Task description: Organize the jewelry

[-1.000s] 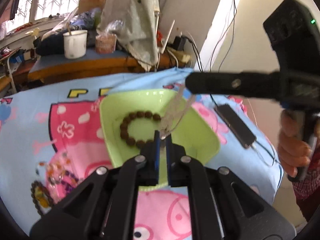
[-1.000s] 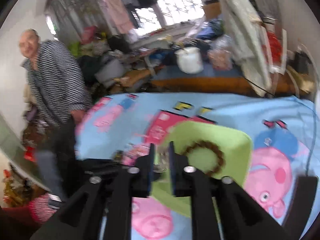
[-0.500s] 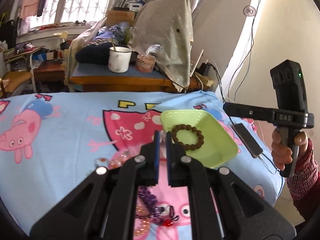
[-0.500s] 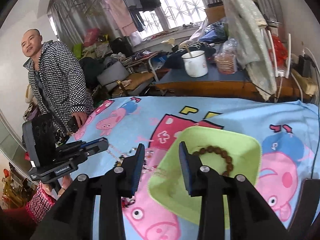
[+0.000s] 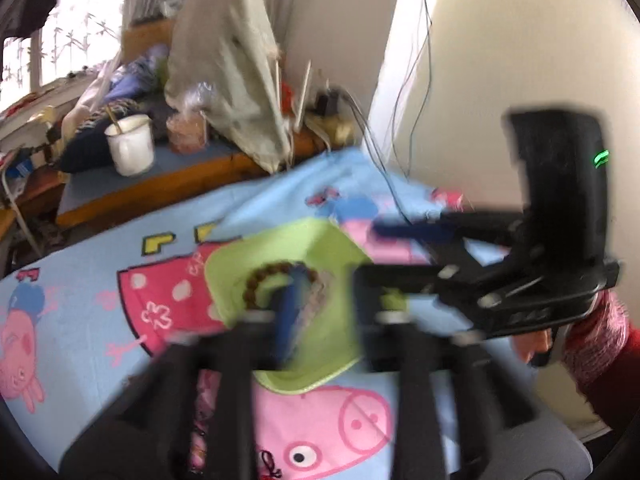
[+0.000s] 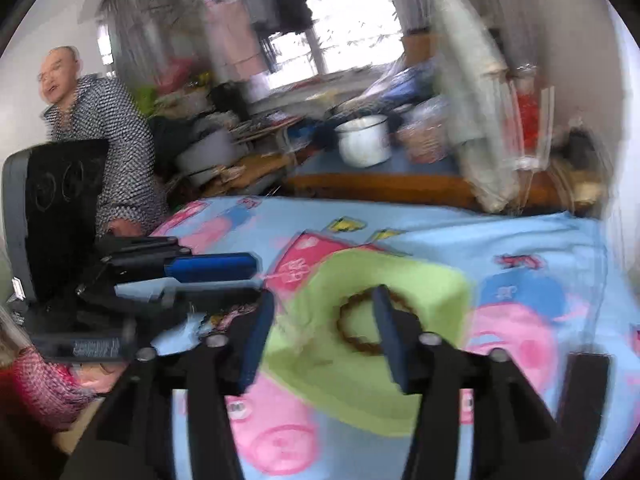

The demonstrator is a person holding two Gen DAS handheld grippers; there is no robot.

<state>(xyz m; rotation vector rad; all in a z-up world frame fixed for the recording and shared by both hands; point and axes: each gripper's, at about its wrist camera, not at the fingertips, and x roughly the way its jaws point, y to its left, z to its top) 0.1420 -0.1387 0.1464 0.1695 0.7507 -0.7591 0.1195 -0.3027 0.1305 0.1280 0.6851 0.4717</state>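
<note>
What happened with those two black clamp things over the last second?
Both opened. The left gripper, shut half a second ago, now has its jaws apart over the green tray, with something pale and blurry beneath it. The right gripper opened wider and swung in beside it. The brown bead bracelet stayed in the tray.

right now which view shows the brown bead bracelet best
The right wrist view: the bead bracelet lies in the green tray as a nearly full ring between open jaws. In the left wrist view, a jaw hides the bracelet's lower half.
</note>
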